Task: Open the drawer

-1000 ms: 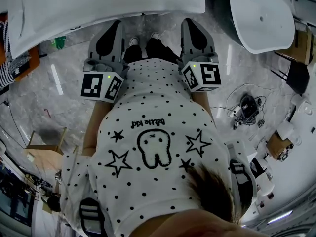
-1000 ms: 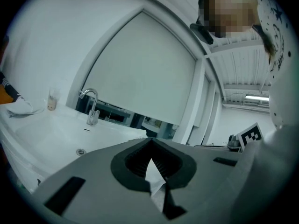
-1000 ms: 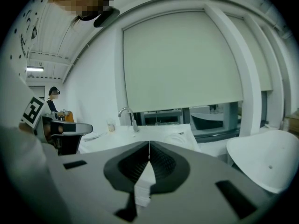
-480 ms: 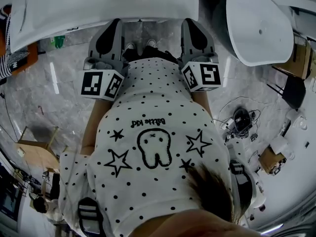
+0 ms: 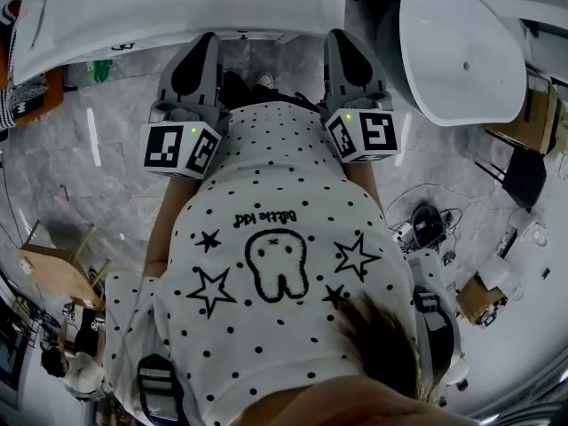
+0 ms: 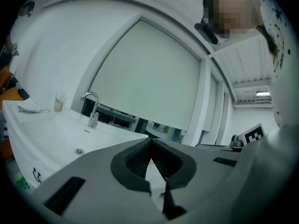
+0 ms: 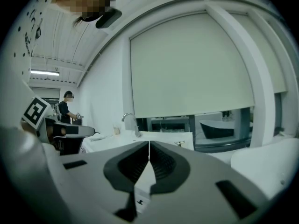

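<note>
While level, left hand-held gripper, right hand-held gripper; jaws together

— What am I getting around the edges of the head view?
— I'm seeing a white basin counter running across twelve o'clock and a white bathtub sitting at two. Grey marble floor is showing at nine.
— Anything lying on it?
— A tangle of cables is lying at three o'clock, and a wooden stand is sitting at eight.
— And on the counter?
— In the left gripper view I'm watching a chrome tap standing at nine o'clock, with a small cup further out and a pale roller blind hanging behind. A person is standing at nine o'clock in the right gripper view.
</note>
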The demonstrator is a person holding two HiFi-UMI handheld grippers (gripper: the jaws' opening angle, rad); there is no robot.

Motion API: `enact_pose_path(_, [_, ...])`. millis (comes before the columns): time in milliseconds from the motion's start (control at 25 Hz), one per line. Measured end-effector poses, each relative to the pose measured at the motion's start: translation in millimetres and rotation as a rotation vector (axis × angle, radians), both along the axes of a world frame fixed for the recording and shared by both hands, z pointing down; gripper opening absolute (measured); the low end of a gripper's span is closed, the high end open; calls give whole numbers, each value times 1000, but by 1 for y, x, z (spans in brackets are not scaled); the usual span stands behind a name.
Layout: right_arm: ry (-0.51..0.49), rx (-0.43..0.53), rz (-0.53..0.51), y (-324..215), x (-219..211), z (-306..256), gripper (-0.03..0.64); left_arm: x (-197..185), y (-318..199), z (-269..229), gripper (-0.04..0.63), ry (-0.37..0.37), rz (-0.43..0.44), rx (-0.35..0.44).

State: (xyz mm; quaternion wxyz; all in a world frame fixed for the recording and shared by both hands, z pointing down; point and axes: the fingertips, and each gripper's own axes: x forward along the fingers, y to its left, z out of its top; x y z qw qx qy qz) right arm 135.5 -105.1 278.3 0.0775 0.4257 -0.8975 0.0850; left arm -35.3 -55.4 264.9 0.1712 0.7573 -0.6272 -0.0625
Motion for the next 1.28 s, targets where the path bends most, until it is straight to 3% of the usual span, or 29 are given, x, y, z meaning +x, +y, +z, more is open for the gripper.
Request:
enact_pose_path(720, [-11, 9, 31, 2, 15, -1, 15, 17, -3, -1, 5, -26, 42, 11])
enact_pose_path(1280, [-10, 18, 25, 7, 18, 0, 15, 19, 3, 1, 4, -25, 25, 16])
